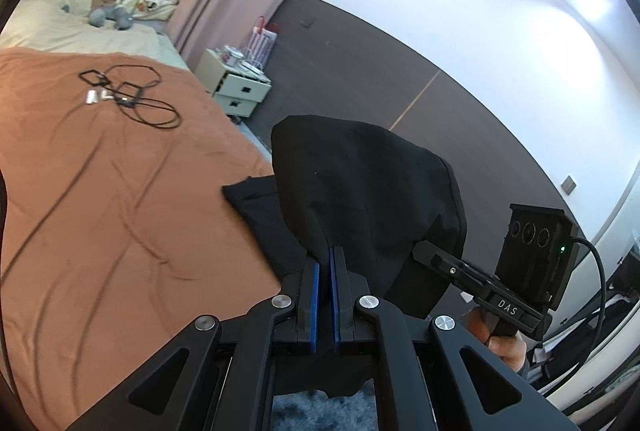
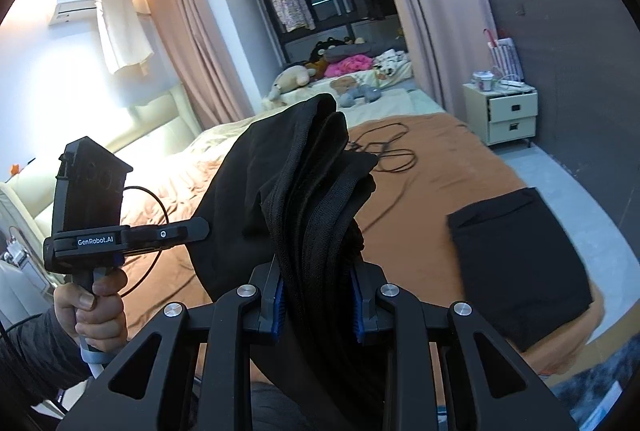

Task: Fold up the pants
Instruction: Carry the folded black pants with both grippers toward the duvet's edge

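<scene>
The black pants point(image 1: 360, 191) hang lifted over the bed's near edge, held by both grippers. My left gripper point(image 1: 325, 259) is shut on a thin fold of the pants fabric. My right gripper point(image 2: 318, 271) is shut on a thick bunch of the pants point(image 2: 312, 191), with the ribbed waistband between the blue pads point(image 2: 357, 307). The right gripper point(image 1: 424, 251) also shows in the left wrist view, against the cloth. The left gripper point(image 2: 200, 227) shows in the right wrist view, touching the pants. A flat dark part point(image 2: 516, 263) lies on the bed's corner; I cannot tell if it belongs to the pants.
The bed has an orange-brown sheet point(image 1: 100, 191) with a black cable and small items point(image 1: 128, 99) on it. Plush toys point(image 2: 320, 75) lie at the far end. A cream nightstand point(image 2: 508, 111) stands beside the bed. A blue rug point(image 1: 320, 407) lies below.
</scene>
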The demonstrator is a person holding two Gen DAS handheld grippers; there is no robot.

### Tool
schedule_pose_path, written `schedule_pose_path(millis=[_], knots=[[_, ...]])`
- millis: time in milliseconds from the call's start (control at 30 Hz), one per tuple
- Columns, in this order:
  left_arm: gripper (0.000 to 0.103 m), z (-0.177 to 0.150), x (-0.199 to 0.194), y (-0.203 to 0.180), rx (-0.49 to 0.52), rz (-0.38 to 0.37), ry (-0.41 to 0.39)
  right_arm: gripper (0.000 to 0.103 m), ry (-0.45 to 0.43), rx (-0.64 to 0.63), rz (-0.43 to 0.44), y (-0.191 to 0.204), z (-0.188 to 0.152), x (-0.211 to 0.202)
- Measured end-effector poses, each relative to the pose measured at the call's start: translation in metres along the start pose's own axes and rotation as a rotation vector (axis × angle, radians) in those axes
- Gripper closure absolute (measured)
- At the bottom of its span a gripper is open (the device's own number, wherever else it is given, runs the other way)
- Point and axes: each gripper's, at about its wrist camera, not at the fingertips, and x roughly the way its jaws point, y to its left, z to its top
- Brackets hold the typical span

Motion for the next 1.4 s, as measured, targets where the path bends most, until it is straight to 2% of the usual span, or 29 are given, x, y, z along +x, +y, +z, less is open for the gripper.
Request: schedule_pose_path(millis=[267, 867, 1167, 1400], knots=[[0.098, 0.014, 0.065, -0.004, -0.015, -0.049, 0.037, 0.081, 0.004, -0.021, -0.067, -0.007, 0.004, -0.007], [0.098, 0.017, 0.195, -0.004, -0.033, -0.147, 0.166, 0.081, 0.021, 0.044, -0.204, -0.01, -0.004, -0.013], [0.098, 0.014, 0.25, 0.032, -0.087, -0.144, 0.217, 0.081, 0.074, 0.074, -0.263, -0.001, -0.008, 0.012], [0.098, 0.026, 0.276, 0.053, -0.112, -0.14, 0.222, 0.081, 0.094, 0.088, -0.294, 0.004, 0.007, 0.034]])
